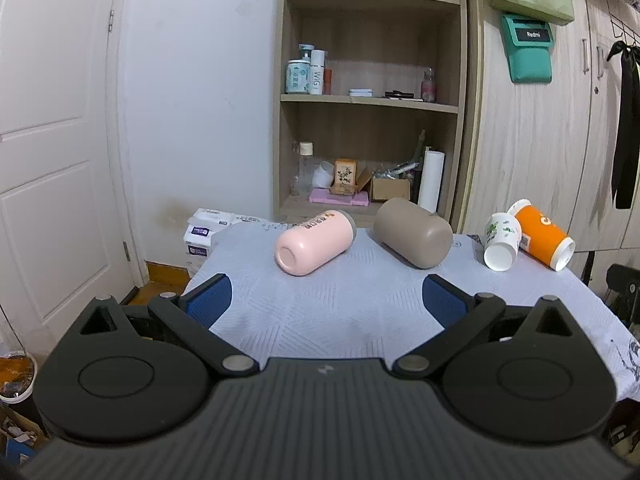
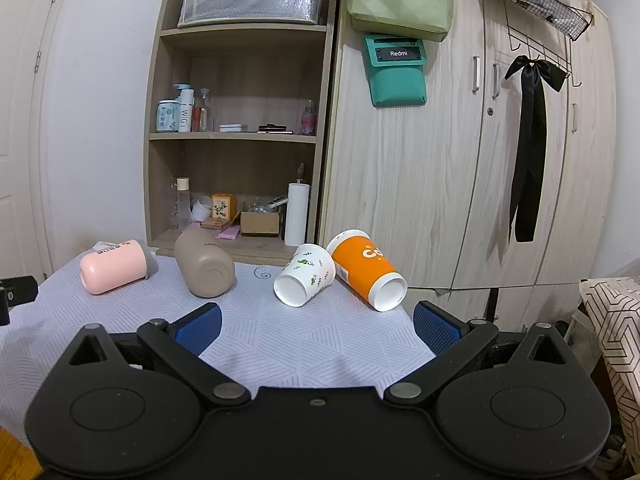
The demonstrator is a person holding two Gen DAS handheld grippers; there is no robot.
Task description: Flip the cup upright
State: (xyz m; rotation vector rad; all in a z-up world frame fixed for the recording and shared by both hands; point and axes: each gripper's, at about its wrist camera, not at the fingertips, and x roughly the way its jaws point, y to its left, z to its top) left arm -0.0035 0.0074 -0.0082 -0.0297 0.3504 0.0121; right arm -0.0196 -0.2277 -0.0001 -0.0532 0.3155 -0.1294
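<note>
Several cups lie on their sides on a table with a pale patterned cloth (image 1: 328, 312). A pink cup (image 1: 314, 242) and a taupe cup (image 1: 414, 238) lie at the far middle in the left wrist view. A white leaf-print cup (image 1: 502, 246) and an orange cup (image 1: 542, 240) lie far right. My left gripper (image 1: 326, 300) is open and empty, short of the pink and taupe cups. In the right wrist view the pink cup (image 2: 114, 266), taupe cup (image 2: 204, 262), white cup (image 2: 304, 280) and orange cup (image 2: 366, 270) show. My right gripper (image 2: 316, 330) is open and empty, short of the white cup.
A wooden shelf unit (image 2: 236, 136) with bottles and boxes stands behind the table. Wardrobe doors (image 2: 460, 160) are at the right, with a teal pouch (image 2: 396, 72) and a black ribbon (image 2: 530, 152) hanging. A white door (image 1: 52, 140) is left. Tissue packs (image 1: 202, 234) sit at the table's far left corner.
</note>
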